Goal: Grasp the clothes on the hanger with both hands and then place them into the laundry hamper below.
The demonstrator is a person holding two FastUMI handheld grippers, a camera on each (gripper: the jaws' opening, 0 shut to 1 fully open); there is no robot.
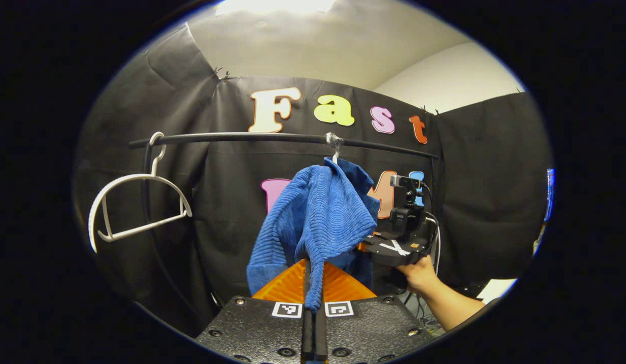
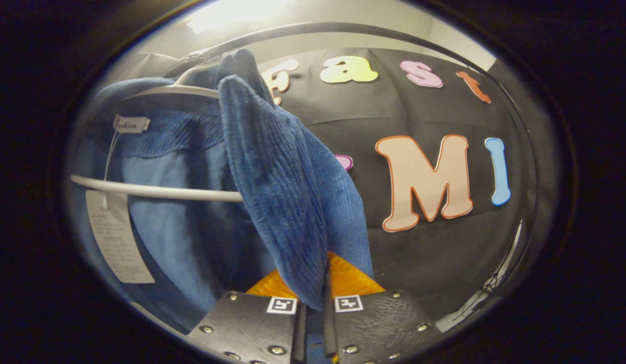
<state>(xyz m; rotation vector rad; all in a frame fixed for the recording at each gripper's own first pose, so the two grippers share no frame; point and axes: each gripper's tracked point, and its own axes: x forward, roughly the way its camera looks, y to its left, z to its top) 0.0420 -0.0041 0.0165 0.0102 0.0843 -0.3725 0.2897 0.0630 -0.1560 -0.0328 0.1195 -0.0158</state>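
Fingers of both grippers [image 1: 313, 283] [image 2: 315, 288] clamp blue garment [image 1: 318, 212], raised near rail [image 1: 242, 137].

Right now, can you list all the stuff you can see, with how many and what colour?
Sweater: one, blue, hanging from the rail, pinched at both sides.
Hangers: two, white; an empty one at the rail's left end, one inside the sweater.
Rail: one, black, running across in front of the cloth wall.
Tags: two, white, a small one at the sweater's collar, a long one dangling below.
Left gripper: black with orange fingers, shut on the sweater.
Right gripper: same colours, shut on the sweater.
Hand: one, holding the right gripper.
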